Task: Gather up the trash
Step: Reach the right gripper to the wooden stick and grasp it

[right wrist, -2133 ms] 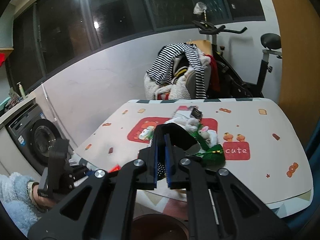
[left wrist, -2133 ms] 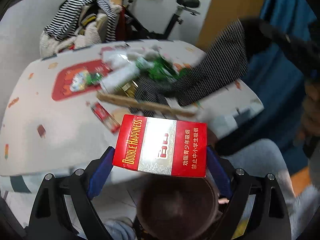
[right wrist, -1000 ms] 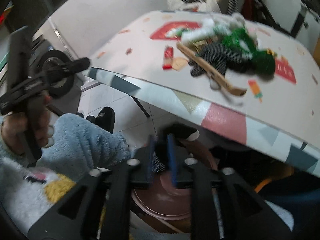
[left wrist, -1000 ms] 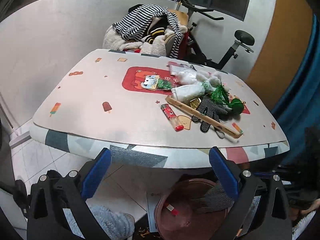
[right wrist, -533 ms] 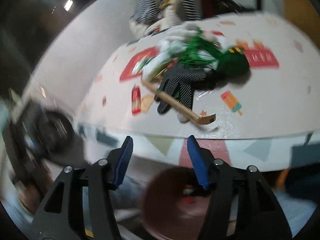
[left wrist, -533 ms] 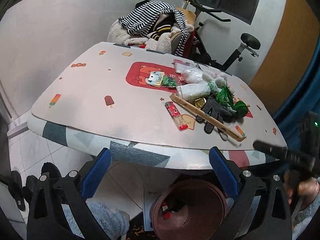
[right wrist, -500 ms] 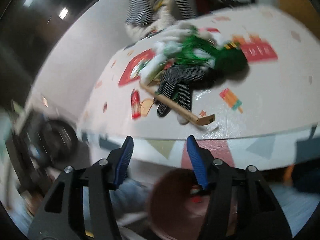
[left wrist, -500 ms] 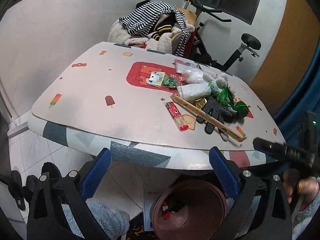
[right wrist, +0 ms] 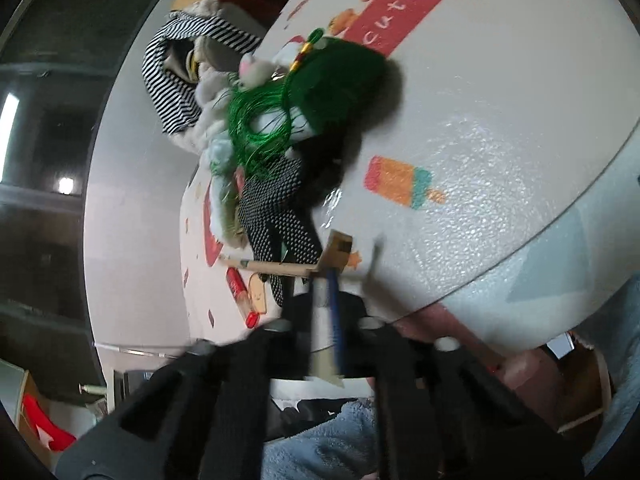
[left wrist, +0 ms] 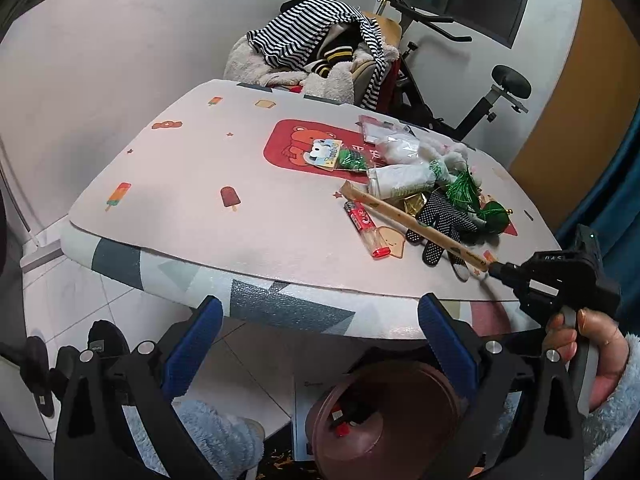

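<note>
From the left wrist, the left gripper hangs wide open and empty above the brown bin below the worktop edge, while from the right wrist the right gripper is pinched closed on the near end of the long paper sleeve lying beside the dotted glove.

Black tongs with blue pads, silver screws; seemingly fluffy pale-blue sleeve.

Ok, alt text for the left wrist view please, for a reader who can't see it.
The open left hand-held gripper hangs empty above a brown bin beside a table strewn with trash. At right, the right hand-held gripper pinches the end of a long paper sleeve near a red lighter and dotted glove.
</note>
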### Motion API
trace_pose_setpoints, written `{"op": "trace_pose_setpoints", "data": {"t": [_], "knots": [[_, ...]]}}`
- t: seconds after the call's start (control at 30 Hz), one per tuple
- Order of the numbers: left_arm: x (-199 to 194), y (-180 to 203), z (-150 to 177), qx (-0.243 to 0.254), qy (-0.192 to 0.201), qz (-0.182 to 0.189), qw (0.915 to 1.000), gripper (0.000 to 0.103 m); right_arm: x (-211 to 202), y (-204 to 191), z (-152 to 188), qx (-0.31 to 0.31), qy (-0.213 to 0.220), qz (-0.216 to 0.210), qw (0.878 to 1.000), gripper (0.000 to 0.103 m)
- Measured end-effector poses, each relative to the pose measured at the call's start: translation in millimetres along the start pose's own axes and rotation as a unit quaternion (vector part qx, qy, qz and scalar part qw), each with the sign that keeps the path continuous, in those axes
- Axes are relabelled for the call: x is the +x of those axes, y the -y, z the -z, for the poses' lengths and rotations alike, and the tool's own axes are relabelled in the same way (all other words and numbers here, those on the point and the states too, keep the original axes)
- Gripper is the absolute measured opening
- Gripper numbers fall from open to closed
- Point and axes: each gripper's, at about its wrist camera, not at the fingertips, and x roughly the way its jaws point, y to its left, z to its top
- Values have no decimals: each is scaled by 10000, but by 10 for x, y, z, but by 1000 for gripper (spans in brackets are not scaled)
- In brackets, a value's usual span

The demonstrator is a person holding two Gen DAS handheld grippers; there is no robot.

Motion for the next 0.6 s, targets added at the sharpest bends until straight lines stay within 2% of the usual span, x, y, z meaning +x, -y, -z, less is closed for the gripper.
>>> {"op": "trace_pose_setpoints", "data": {"t": [0.1,0.17,0.2,0.23,0.27,0.3,0.33,0.47,0.6], "knots": [[6,-9,5,-25,-10,7,10000,96,-61,-34,-44,-130,216,-55,9997,5],[18,-12,8,-48,-32,28,10000,96,-63,-16,-95,-143,168,7,9998,6],[22,-11,10,-53,-39,36,10000,96,-54,-6,-111,-84,85,47,9999,9],[23,-5,10,-55,-40,43,10000,96,-74,22,-110,-1,44,47,10000,18],[23,-2,10,-53,-39,53,10000,96,-90,42,-103,83,31,33,10000,35],[21,7,13,-42,-34,61,10000,96,-114,47,-79,128,65,92,9999,43],[22,7,6,-38,-31,63,10000,96,-136,39,-56,114,117,107,9998,46],[31,6,15,-46,-57,55,10000,96,-50,89,-35,290,-22,186,9994,46],[22,-16,19,-88,-53,45,9999,96,57,143,-67,511,119,246,9983,46]]}}
